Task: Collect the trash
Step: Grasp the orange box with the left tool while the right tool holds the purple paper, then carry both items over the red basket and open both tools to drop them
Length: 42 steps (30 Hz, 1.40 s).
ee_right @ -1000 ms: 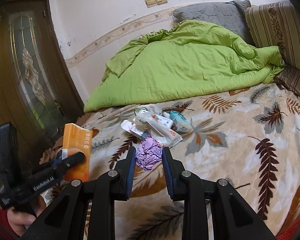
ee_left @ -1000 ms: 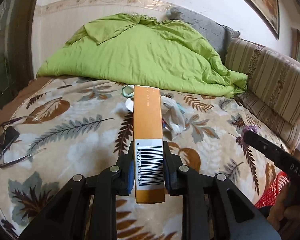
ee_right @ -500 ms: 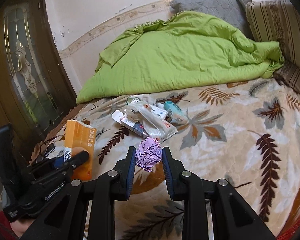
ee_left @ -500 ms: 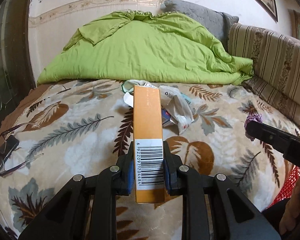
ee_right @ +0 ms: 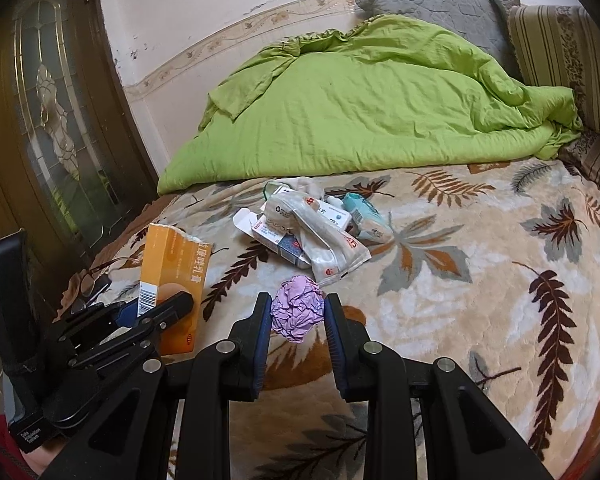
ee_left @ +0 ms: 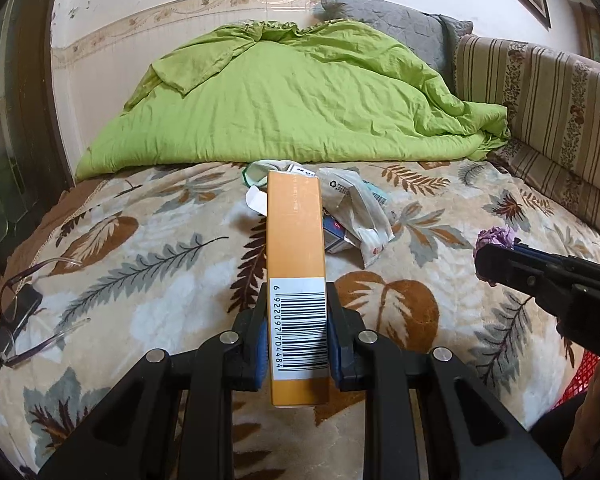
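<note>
Black grippers [ee_left: 296, 320], blue-padded jaws, silver screws, red sleeve [ee_right: 0, 440].

Your right gripper [ee_right: 296, 316] at bottom centre is clamped on a crumpled purple paper ball [ee_right: 297, 313], both pads touching it. At lower left, your left gripper [ee_right: 156, 314] grips an orange carton [ee_right: 175, 276], upright with a torn top. Just above centre lies a pile of wrappers and small boxes [ee_right: 312, 230] on the leaf-patterned blanket [ee_right: 480, 292], with a green duvet [ee_right: 364, 104] heaped behind.

Soft even daylight, sharp focus, green duvet [ee_left: 292, 96] brightly lit, strong fisheye bending, dark vignette at corners
</note>
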### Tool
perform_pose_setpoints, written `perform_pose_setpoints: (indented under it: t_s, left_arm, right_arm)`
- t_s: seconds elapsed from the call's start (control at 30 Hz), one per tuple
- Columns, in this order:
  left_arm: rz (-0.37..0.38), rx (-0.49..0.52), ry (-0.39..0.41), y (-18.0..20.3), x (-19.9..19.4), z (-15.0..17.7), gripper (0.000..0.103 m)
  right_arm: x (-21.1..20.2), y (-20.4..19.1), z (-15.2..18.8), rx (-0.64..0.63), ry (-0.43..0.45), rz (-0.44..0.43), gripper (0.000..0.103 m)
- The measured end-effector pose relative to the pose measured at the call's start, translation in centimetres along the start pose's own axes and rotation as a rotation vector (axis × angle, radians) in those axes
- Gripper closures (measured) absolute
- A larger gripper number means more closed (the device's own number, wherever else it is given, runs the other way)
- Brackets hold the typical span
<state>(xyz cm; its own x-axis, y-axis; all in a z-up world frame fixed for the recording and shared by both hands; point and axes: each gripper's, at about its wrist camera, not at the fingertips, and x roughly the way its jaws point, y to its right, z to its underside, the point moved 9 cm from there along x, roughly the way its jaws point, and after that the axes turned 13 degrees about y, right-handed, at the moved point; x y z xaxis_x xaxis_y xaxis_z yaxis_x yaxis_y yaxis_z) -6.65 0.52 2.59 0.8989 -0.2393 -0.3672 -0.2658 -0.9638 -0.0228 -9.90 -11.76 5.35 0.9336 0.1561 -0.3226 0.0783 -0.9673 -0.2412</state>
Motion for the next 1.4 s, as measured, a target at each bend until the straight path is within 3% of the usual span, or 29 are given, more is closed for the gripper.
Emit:
perform_pose_setpoints:
  t_s: [0.97,1.17,1.3,1.4]
  left_arm:
    - [-0.001,-0.005,-0.012,-0.5,0.0,0.4,0.081]
    - [0.066,-0.024,0.018,0.2,-0.6,-0.2,0.081]
    - [0.167,-0.016,0.031,2.3,-2.2,-0.7,0.081]
    - [0.249,0.0,0.032,5.2,-3.3,-1.1,0.081]
  right_arm:
    - [0.4,-0.1,0.0,0.021,-0.007,-0.015,0.074]
    - [-0.7,0.3,-0.5,0.095,0.013,-0.03,0.074]
    - [-3.5,1.8,-0.7,0.158,0.027,-0.035,0.074]
    - [-7.0,4.1,-0.8,0.167,0.031,0.012,0.074]
